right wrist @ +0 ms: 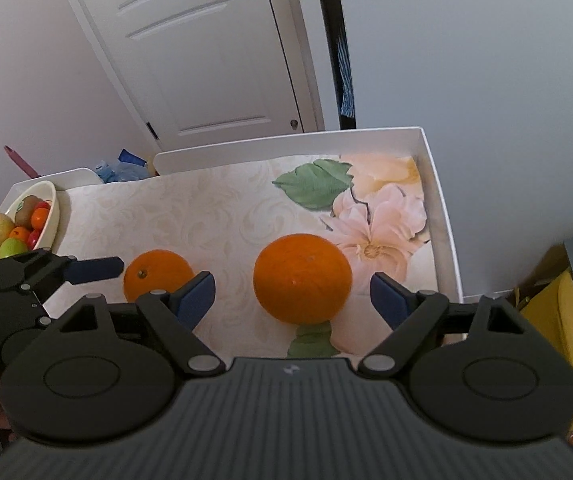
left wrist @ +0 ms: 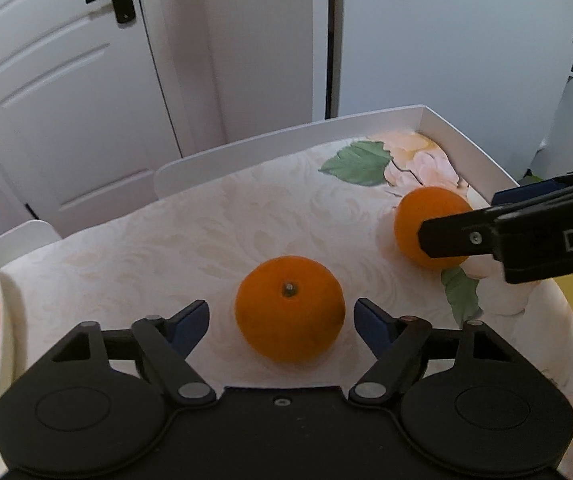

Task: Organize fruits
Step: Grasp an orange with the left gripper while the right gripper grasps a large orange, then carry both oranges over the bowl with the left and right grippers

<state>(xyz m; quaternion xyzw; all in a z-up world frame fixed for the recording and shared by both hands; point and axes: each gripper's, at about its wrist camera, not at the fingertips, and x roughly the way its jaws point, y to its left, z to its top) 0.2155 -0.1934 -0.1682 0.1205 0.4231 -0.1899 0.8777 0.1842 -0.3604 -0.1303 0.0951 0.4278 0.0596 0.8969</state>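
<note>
Two oranges lie on a table with a floral cloth. The left orange (left wrist: 289, 308) with its stem up sits between the open jaws of my left gripper (left wrist: 282, 320); it also shows in the right wrist view (right wrist: 154, 274). The right orange (right wrist: 302, 278) sits between the open jaws of my right gripper (right wrist: 292, 296); in the left wrist view this orange (left wrist: 422, 216) is partly hidden by the right gripper (left wrist: 486, 216). Neither gripper touches its orange. A white bowl (right wrist: 52, 216) at the table's left end holds several mixed fruits.
The white bowl's rim (left wrist: 0, 320) is at the left edge. A raised white rim (right wrist: 434, 184) borders the table at the back and right. A white door (right wrist: 206, 60) and walls stand behind. Yellow furniture (right wrist: 546, 308) is at the right.
</note>
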